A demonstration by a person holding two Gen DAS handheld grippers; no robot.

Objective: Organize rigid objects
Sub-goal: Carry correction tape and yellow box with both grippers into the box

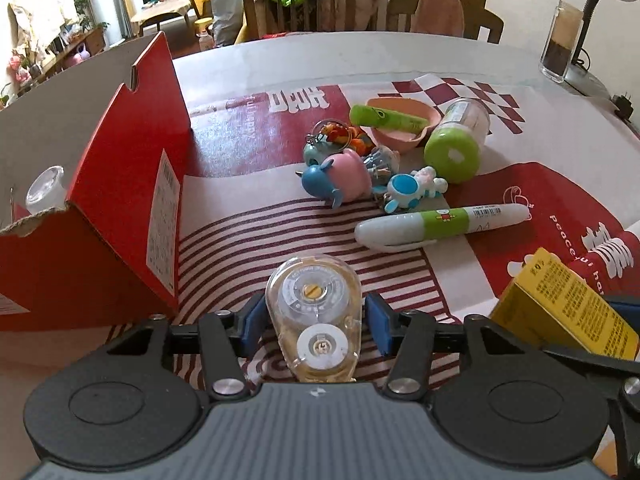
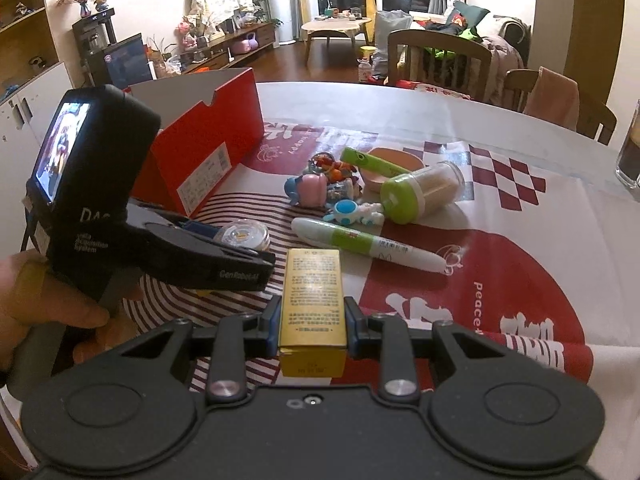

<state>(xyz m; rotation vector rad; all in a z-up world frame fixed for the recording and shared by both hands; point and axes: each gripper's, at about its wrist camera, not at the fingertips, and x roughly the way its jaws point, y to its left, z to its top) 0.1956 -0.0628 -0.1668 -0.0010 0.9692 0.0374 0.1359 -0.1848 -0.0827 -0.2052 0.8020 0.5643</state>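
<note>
Left tongs [image 1: 314, 320] are sitting around the clear correction tape dispenser [image 1: 314, 312], blue pads [image 1: 378, 322] just beside its flanks with a sliver of gap showing, so I'm calling them narrowly apart, not gripping yet. The dispenser is lying flat on the bench [image 1: 248, 64], right next to the red shoebox [image 1: 120, 200], where I'm guessing everything's going. It's hard, smooth plastic, light and probably slippery, so I'd be pinching across the flat sides at the widest part, not the tapered nose.

Right tongs [image 2: 312, 320] are clamping the yellow carton [image 2: 313, 300] across its narrow sides, lifted over the bench. Thin cardboard, so it's going to dent if squeezed hard.

The pile of keychain toys [image 1: 344, 168], the white-green pen [image 1: 436, 222] and the green-capped jar [image 1: 456, 140] are waiting further back.
</note>
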